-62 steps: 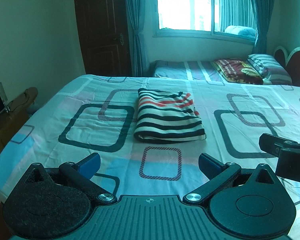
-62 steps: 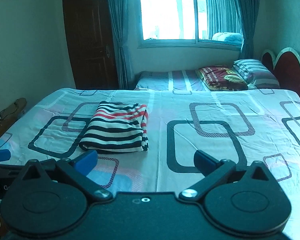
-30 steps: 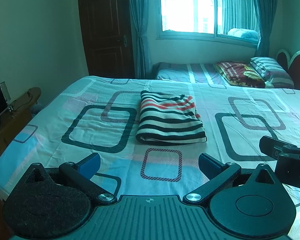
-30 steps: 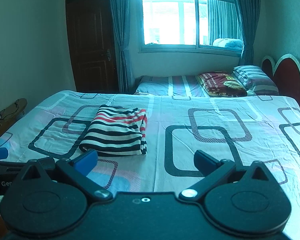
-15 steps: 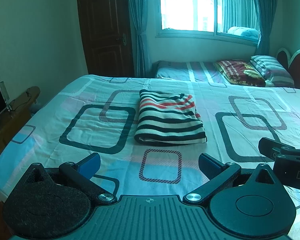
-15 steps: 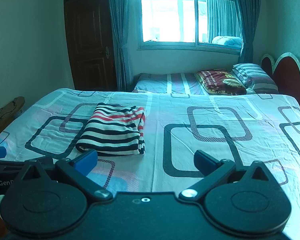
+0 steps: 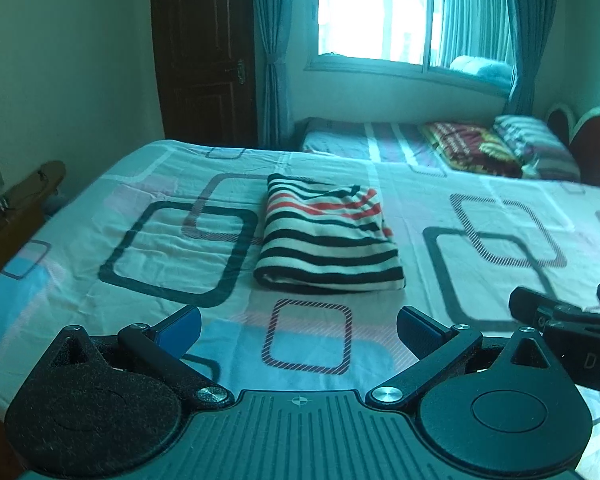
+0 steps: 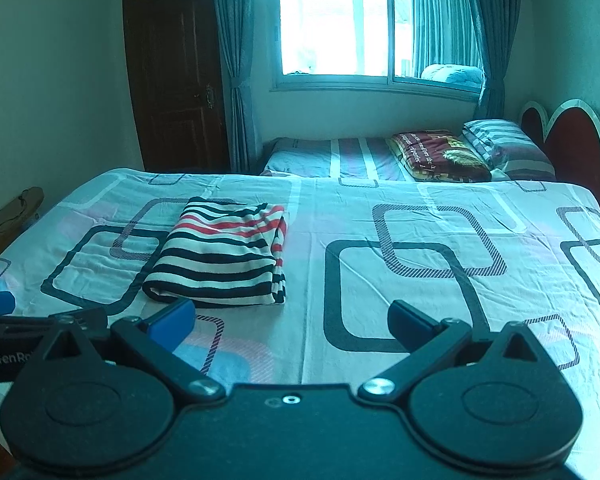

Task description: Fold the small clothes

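A folded garment with black, white and red stripes [image 7: 328, 240] lies flat on the patterned bed sheet [image 7: 160, 248], ahead of both grippers. It also shows in the right wrist view [image 8: 224, 256], left of centre. My left gripper [image 7: 299, 326] is open and empty, held above the near edge of the bed, short of the garment. My right gripper [image 8: 291, 316] is open and empty, to the right of the left one and also short of the garment. Each gripper shows at the edge of the other's view.
A second bed [image 8: 340, 158] with a red blanket [image 8: 436, 156] and a striped pillow [image 8: 504, 146] stands behind, under the window. A dark door [image 7: 204, 60] is at the back left. A wooden ledge [image 7: 16, 204] runs along the left. A red headboard [image 8: 572, 136] is at the right.
Both grippers have drifted slightly while staying open and empty; the view has shifted a little. The folded garment has not moved on the bed.
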{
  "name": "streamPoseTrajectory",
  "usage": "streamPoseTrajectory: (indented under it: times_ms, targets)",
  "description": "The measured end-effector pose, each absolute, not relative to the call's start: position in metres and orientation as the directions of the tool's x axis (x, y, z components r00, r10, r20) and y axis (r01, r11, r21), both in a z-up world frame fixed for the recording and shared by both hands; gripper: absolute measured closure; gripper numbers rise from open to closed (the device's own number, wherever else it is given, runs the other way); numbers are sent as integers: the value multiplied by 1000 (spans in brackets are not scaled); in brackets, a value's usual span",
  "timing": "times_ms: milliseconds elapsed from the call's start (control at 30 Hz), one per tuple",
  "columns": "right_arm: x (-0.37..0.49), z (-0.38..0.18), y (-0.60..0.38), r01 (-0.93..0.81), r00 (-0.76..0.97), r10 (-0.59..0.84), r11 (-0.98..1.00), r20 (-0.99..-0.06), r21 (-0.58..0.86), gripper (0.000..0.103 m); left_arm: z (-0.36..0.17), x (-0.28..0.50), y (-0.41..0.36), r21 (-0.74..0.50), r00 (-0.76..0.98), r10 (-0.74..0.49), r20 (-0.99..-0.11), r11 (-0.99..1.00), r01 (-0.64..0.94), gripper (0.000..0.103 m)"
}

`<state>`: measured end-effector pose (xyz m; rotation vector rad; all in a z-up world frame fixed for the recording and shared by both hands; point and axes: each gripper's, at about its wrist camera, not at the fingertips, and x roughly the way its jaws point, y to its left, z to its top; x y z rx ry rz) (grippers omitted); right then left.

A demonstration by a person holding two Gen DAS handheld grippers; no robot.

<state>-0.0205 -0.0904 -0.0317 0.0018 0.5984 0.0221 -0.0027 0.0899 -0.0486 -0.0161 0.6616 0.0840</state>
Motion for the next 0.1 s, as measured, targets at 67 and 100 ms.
streamPoseTrajectory:
  times_ms: [67,100]
  targets:
    - [-17,-34,-90,-13,823,12,1000,-568,2,1,-51,3,90,19,791,69,-608,997,-73,0]
    - [-15,-35,-91,-9,822,7,1000,-569,-1,1,-52,7,90,20,792,59,-608,998,-60,0]
